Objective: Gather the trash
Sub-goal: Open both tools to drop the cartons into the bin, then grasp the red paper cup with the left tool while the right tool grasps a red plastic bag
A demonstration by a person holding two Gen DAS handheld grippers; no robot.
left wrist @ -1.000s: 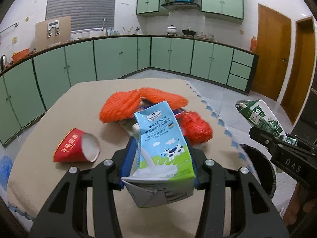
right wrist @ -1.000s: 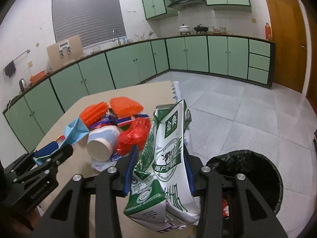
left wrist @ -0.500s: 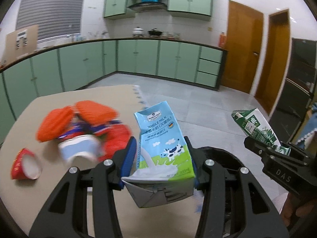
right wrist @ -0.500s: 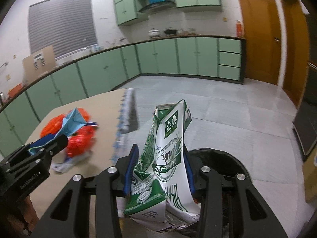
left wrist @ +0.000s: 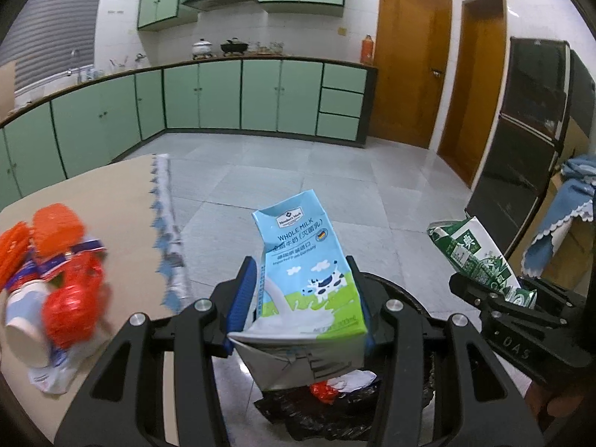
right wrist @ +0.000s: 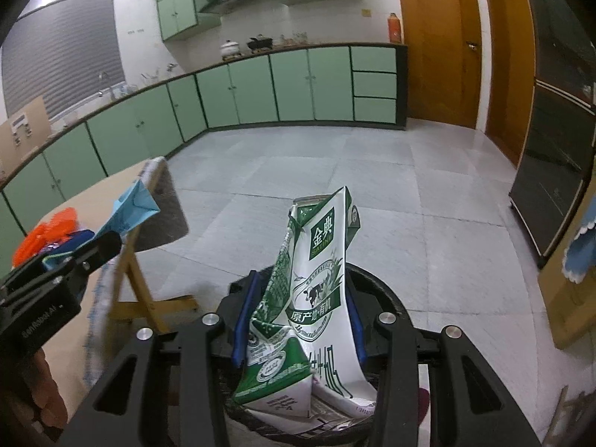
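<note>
Over the bin, left wrist view: left gripper [left wrist: 303, 298] fingers clamped on the blue milk carton [left wrist: 305, 283], held above the black-lined trash bin [left wrist: 335, 409]; orange and red trash [left wrist: 56, 260] lies on the desk [left wrist: 111, 205] at left.
Right wrist view: right gripper [right wrist: 300, 320] fingers clamped on the crumpled green milk carton [right wrist: 316, 290], directly above the bin's rim [right wrist: 387, 294].
</note>
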